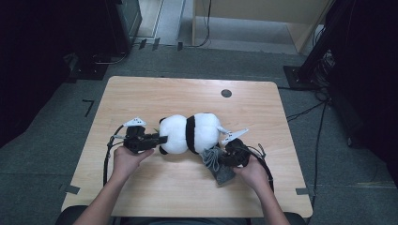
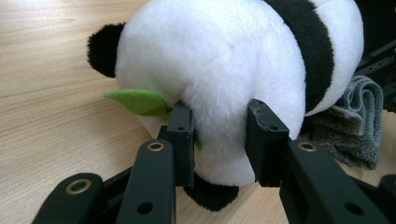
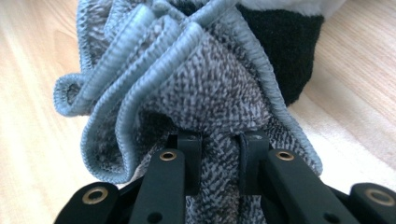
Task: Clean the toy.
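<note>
The plush panda (image 1: 190, 132) lay on its side near the middle of the wooden table (image 1: 155, 93). The left gripper (image 1: 162, 139) met the panda's left end, its jaws clamped on a fold of white plush beside a green felt leaf (image 2: 137, 101). The grey cloth (image 1: 217, 163) lay bunched against the panda's lower right side, touching it. The right gripper (image 1: 219, 158) sat at that cloth, its jaws pinched shut on a gathered fold of the fabric.
</note>
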